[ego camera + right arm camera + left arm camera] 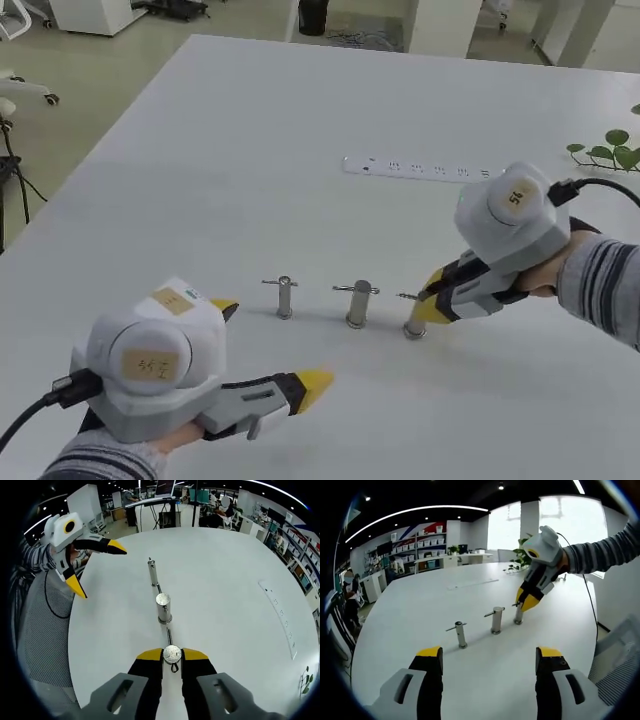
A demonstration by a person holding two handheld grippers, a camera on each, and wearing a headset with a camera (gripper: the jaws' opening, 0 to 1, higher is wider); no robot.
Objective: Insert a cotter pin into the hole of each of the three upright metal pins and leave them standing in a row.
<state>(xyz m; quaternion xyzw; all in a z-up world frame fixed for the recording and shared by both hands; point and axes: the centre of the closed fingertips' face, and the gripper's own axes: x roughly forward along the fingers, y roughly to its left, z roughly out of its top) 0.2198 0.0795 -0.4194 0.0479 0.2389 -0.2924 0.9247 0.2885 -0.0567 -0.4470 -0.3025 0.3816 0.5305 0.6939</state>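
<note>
Two metal pins mid-frame look fitted; right gripper pinches the cotter pin at the third pin. Next: seat, release. Left gripper jaws wide.

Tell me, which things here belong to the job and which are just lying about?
Part of the job:
left metal pin, middle metal pin, right metal pin
cotter pin going into the right one, pinched by the right gripper
left gripper, open

Just lying about:
power strip
plant
</note>
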